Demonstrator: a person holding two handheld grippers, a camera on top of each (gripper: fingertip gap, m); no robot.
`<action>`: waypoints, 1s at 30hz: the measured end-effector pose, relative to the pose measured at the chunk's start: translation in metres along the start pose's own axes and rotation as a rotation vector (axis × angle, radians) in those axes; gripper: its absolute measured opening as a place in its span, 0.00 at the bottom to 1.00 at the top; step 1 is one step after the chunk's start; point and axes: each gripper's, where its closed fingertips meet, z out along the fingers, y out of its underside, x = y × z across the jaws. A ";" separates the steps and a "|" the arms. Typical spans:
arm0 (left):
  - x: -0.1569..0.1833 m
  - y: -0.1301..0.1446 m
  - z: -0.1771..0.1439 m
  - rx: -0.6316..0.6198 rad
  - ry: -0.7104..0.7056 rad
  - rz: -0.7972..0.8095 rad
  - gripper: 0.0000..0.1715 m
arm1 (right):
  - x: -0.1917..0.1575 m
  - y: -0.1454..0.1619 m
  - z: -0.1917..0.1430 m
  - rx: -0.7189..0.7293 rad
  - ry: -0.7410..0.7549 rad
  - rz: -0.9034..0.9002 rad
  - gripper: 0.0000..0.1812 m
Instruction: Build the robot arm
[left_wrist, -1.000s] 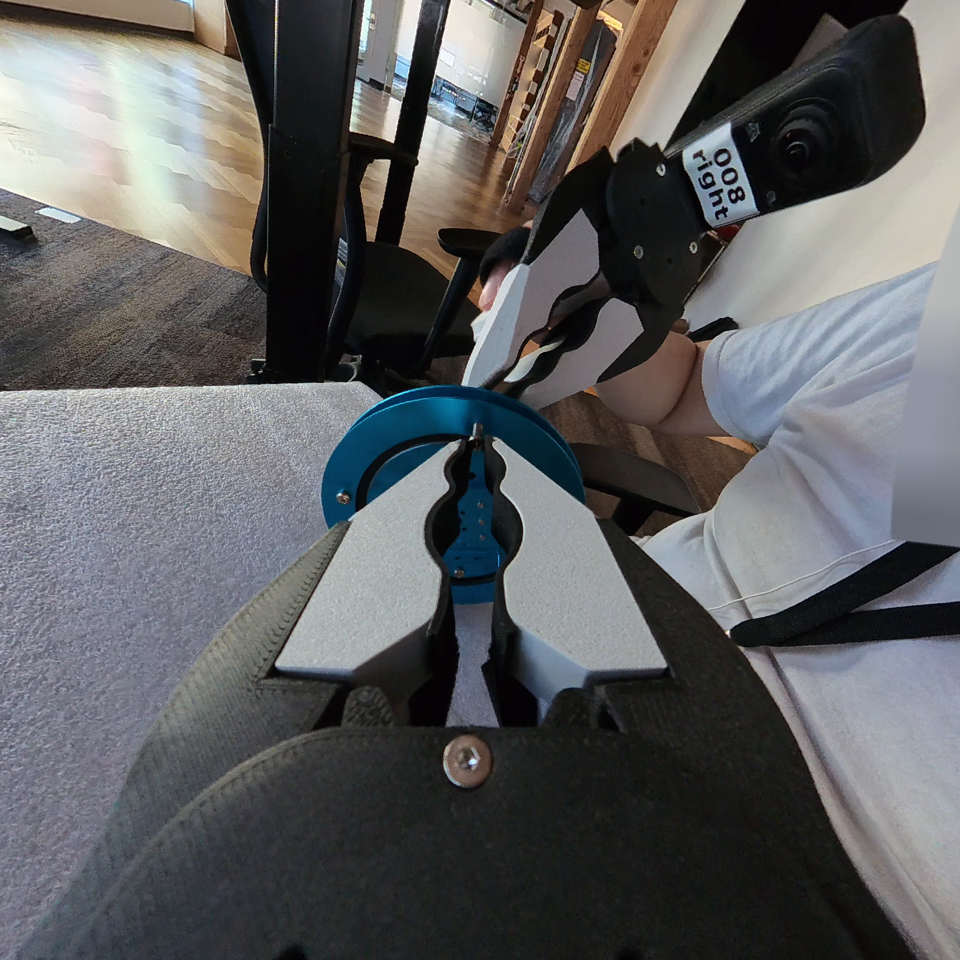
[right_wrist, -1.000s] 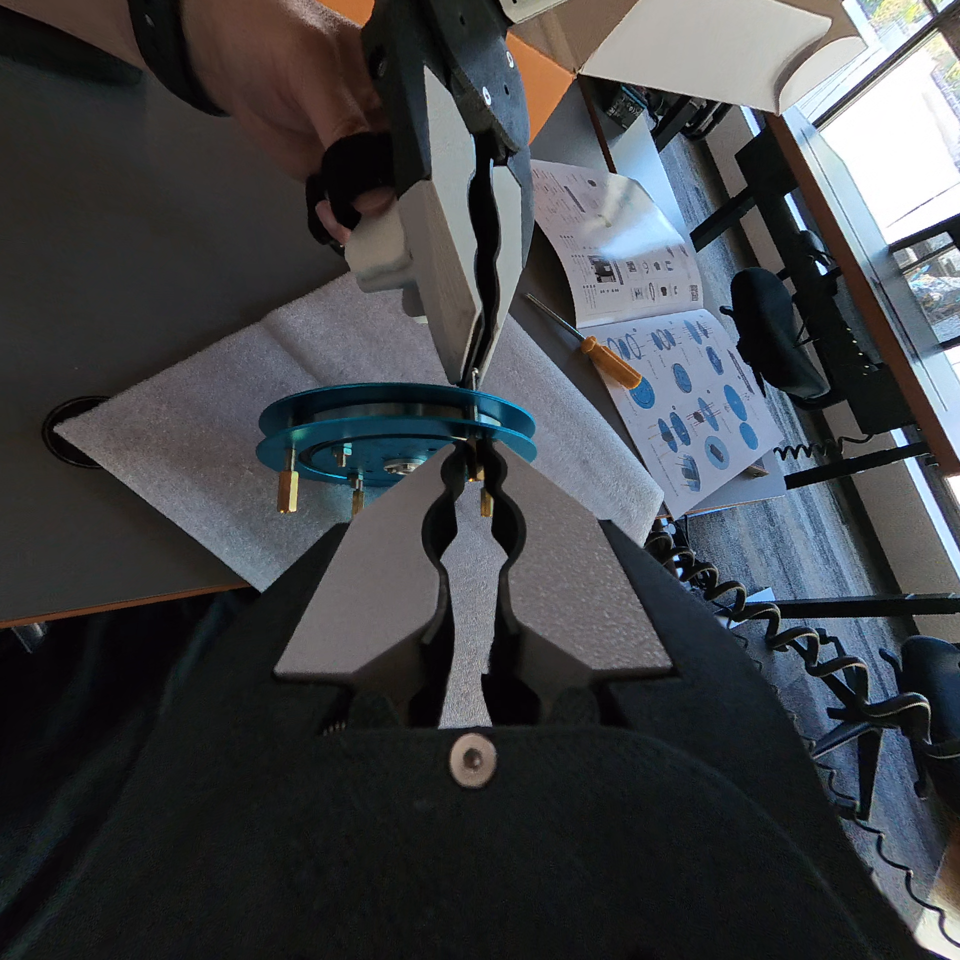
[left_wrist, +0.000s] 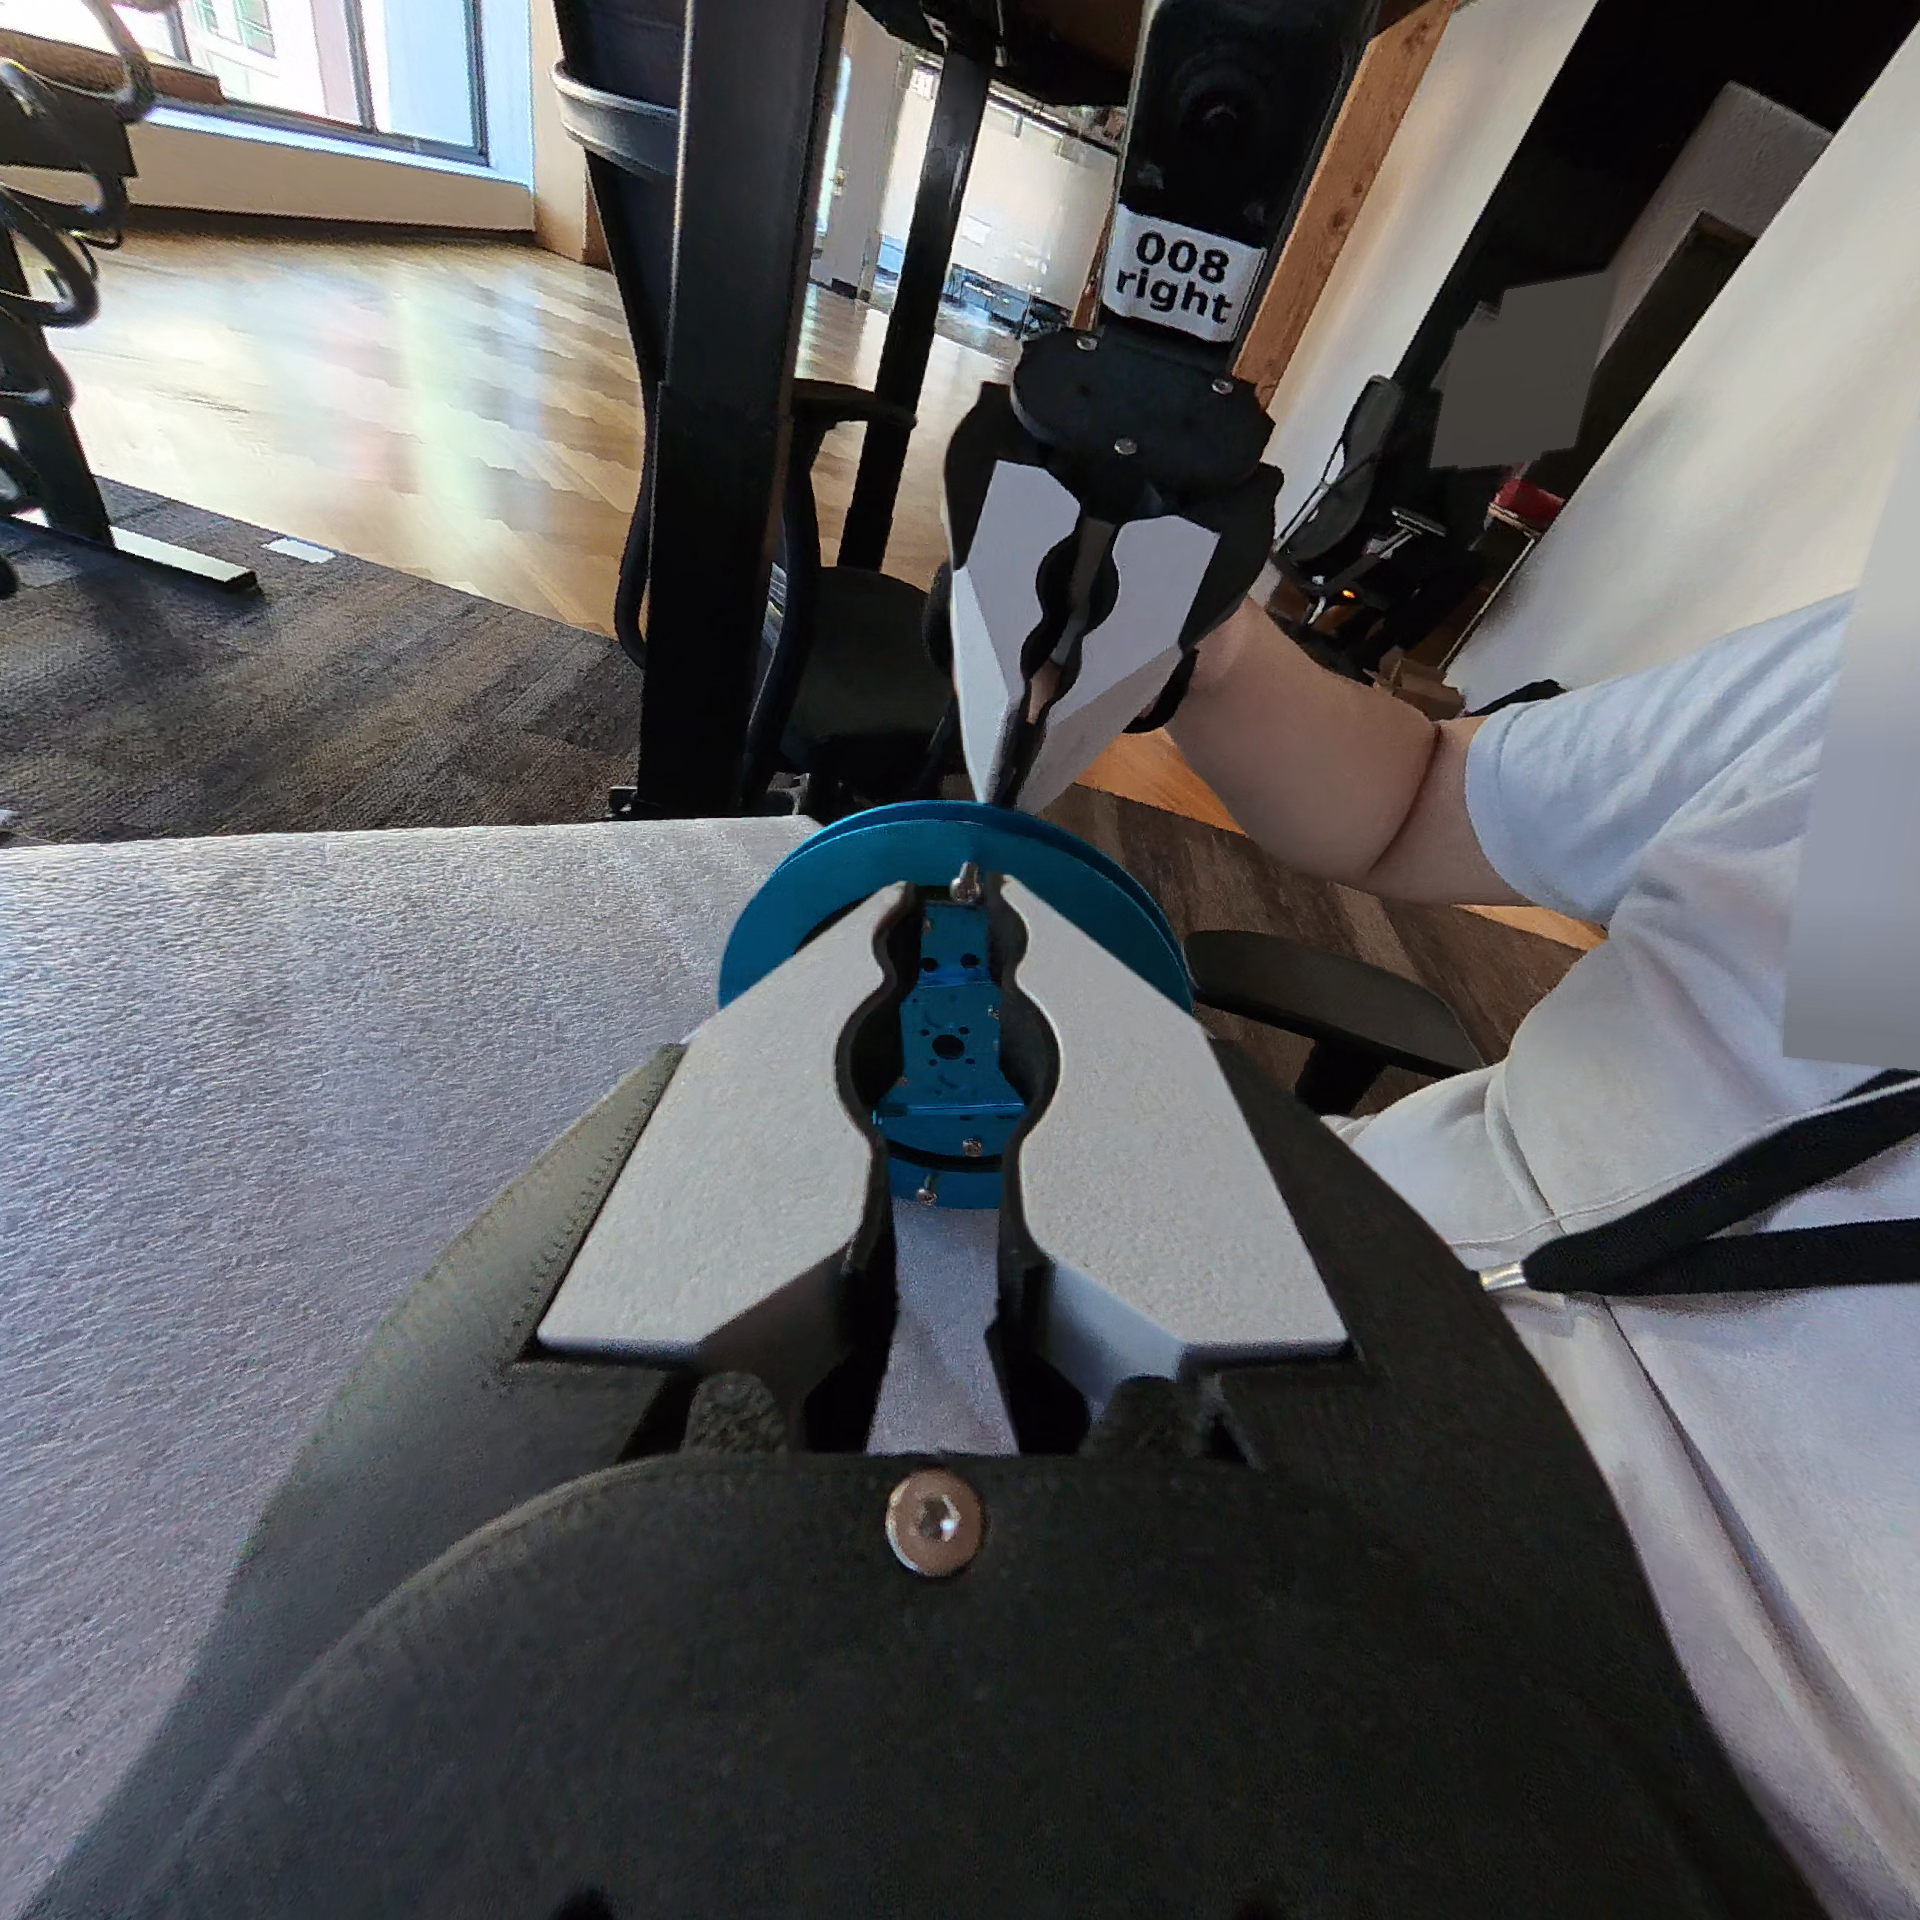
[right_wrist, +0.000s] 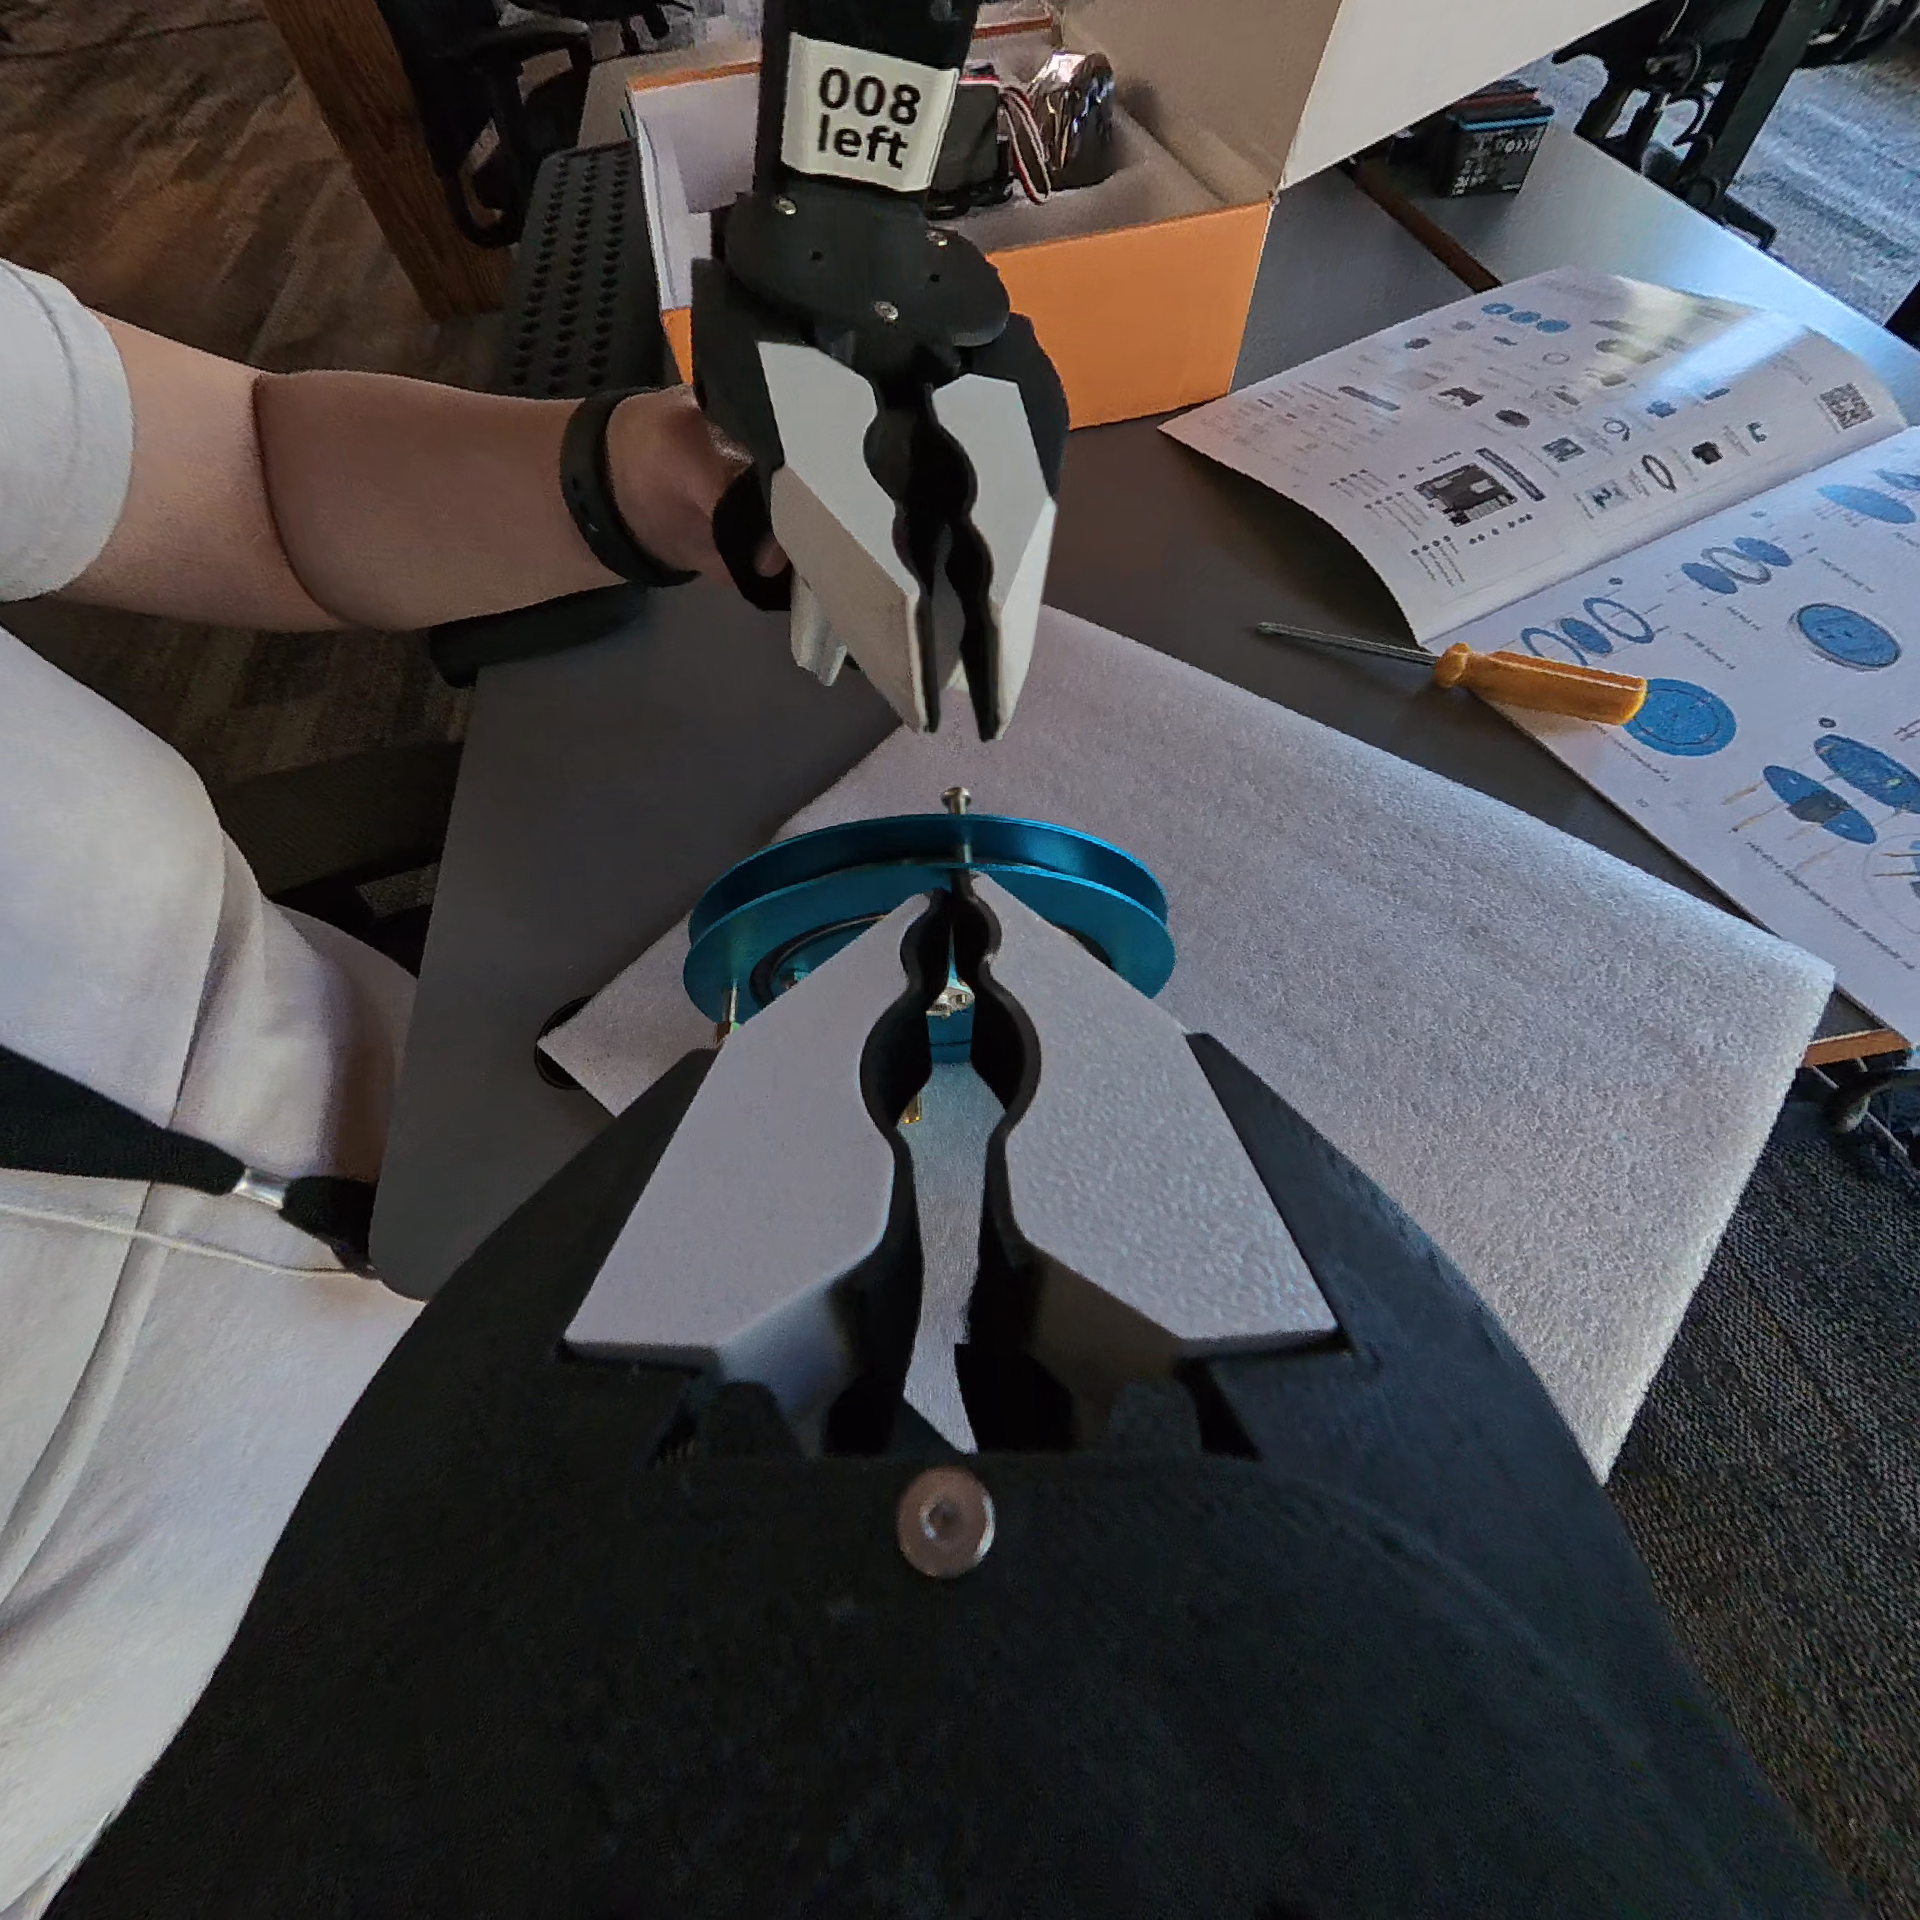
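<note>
Only the right wrist view showed one orange screwdriver (right_wrist: 1527, 681) and one booklet (right_wrist: 1621, 488), upper right. Right hand-held gripper (right_wrist: 961, 902) pinched the blue wheel (right_wrist: 1070, 852) at centre; left hand-held gripper (right_wrist: 954, 727) hovered above, slightly parted, empty.

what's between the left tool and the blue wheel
A small silver screw, standing up from the blue wheel just below the left tool; right wrist view.

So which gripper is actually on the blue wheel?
The right gripper: its tips pinch the rim of the blue wheel. The left gripper hangs clear above the screw, slightly open, touching nothing.
</note>
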 end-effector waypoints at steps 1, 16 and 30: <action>0.001 0.000 0.000 -0.001 0.013 -0.008 0.07 | -0.001 0.000 0.000 0.001 -0.008 0.001 0.00; 0.005 0.011 0.019 -0.045 0.036 -0.019 0.03 | -0.002 0.000 -0.001 0.002 -0.012 -0.049 0.05; 0.008 0.011 0.018 -0.057 0.052 -0.015 0.02 | 0.002 0.012 0.005 -0.196 0.235 -0.347 0.02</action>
